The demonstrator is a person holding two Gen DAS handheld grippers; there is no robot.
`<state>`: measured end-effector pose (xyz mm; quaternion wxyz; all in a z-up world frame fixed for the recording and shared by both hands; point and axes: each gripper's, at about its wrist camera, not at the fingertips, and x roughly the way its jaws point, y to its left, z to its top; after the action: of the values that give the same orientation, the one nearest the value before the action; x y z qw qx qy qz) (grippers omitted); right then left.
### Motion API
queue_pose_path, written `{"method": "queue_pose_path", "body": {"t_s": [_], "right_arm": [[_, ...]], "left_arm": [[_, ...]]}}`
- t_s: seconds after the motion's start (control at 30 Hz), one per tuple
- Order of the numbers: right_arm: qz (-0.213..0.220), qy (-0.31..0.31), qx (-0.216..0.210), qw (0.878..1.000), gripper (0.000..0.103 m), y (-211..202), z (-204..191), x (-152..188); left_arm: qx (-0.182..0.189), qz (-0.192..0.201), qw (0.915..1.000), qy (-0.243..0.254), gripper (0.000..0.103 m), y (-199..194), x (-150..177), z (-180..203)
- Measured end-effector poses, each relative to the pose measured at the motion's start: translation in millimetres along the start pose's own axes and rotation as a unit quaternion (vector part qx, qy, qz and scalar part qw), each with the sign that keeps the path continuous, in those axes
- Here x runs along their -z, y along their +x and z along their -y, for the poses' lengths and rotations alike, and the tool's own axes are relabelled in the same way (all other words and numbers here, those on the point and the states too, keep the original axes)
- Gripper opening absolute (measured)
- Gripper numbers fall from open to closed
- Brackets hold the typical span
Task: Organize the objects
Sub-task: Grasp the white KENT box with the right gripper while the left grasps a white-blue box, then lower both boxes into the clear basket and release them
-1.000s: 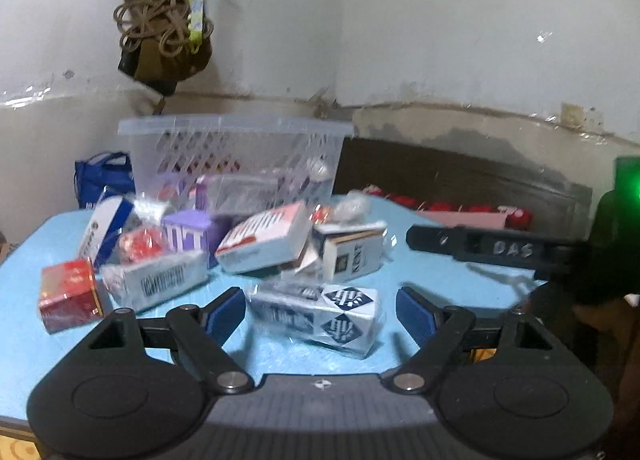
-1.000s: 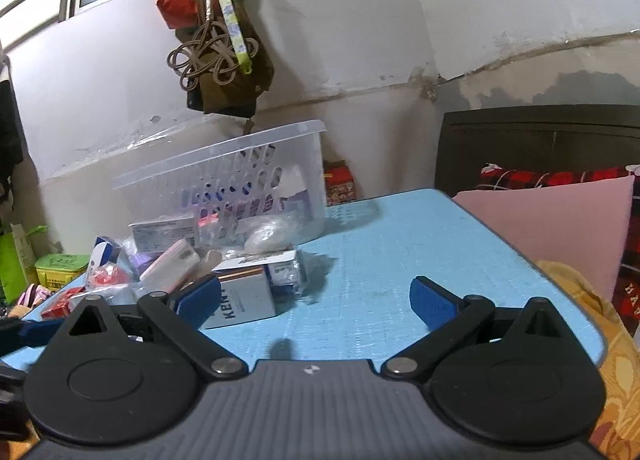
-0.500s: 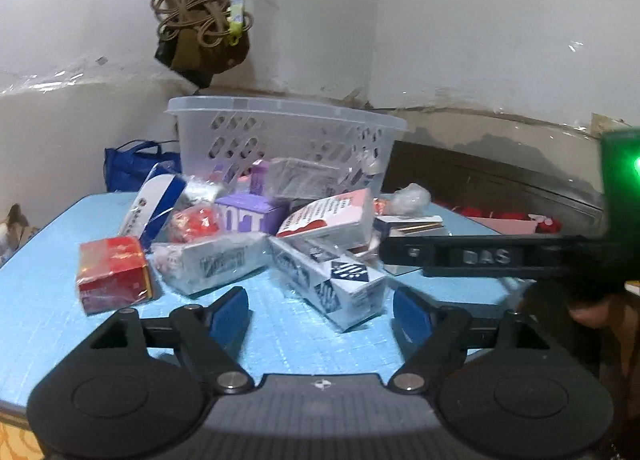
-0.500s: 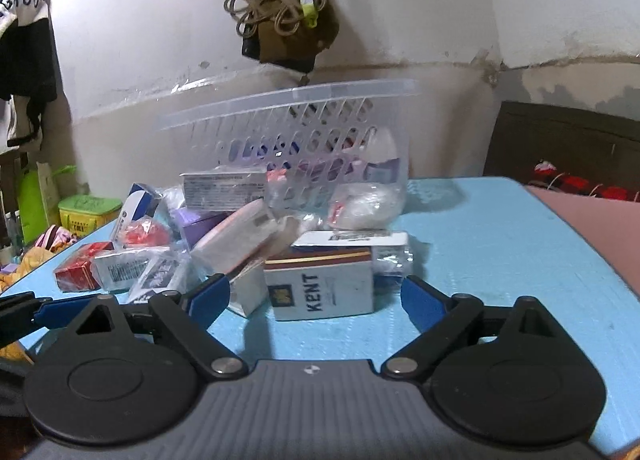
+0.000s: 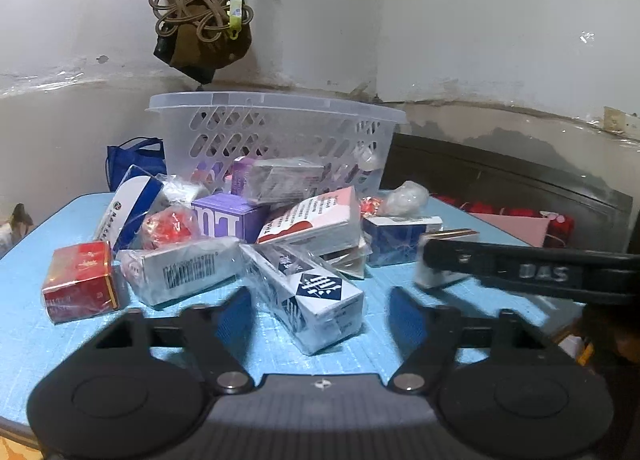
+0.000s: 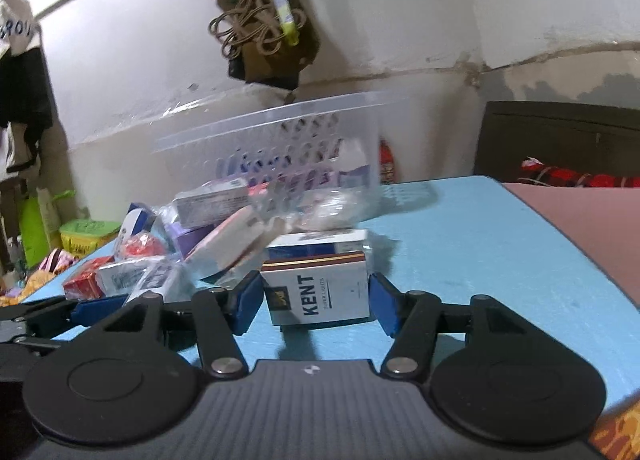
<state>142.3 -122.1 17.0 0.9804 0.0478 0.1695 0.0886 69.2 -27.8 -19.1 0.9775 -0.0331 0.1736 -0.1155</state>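
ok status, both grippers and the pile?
Left gripper closing around blue-diamond box, pads not touching. Right gripper closing around Kent pack, small gaps both sides. Basket behind pile.

Both views sit low over the blue table (image 5: pixel 24 324), each looking forward along its own two fingers toward the clear basket (image 5: pixel 276 128) at the back wall; the left wrist view faces the basket nearly head-on; the right wrist view sees the basket (image 6: pixel 280 128) from further right, close behind the Kent pack (image 6: pixel 320 292); both share the basket, the pile of boxes before it, and the hanging bag (image 5: pixel 200 36).
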Motion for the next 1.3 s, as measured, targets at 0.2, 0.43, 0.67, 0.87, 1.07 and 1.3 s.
{"method": "queue_pose_path", "body": {"t_s": [0.2, 0.43, 0.67, 0.87, 1.07, 1.3], "right_arm": [[0.005, 0.011, 0.003, 1.0, 0.061, -3.8, 11.1, 1.1], [0.01, 0.011, 0.004, 1.0, 0.061, -5.3, 15.1, 2.6], [0.032, 0.014, -0.002, 0.999, 0.061, -19.3, 13.9, -9.6], [0.048, 0.006, -0.016, 0.999, 0.061, -24.9, 7.9, -21.5], [0.053, 0.005, -0.009, 0.999, 0.061, -20.7, 6.6, -34.2], [0.075, -0.005, -0.01, 0.997, 0.061, -4.9, 2.8, -71.3]], "left_arm": [[-0.016, 0.024, 0.999, 0.035, 0.048, -26.0, 1.8, 4.1], [-0.012, 0.032, 0.9986, 0.042, 0.048, -38.8, -1.8, -10.0], [-0.004, 0.044, 0.9989, 0.016, 0.048, -44.4, -9.1, -31.3], [0.001, 0.063, 0.998, 0.001, 0.048, -51.9, -21.5, -45.5], [0.003, 0.074, 0.9972, -0.001, 0.048, -53.4, -35.5, -55.5], [0.012, 0.095, 0.9954, 0.004, 0.048, -41.1, -77.9, -69.0]]}}
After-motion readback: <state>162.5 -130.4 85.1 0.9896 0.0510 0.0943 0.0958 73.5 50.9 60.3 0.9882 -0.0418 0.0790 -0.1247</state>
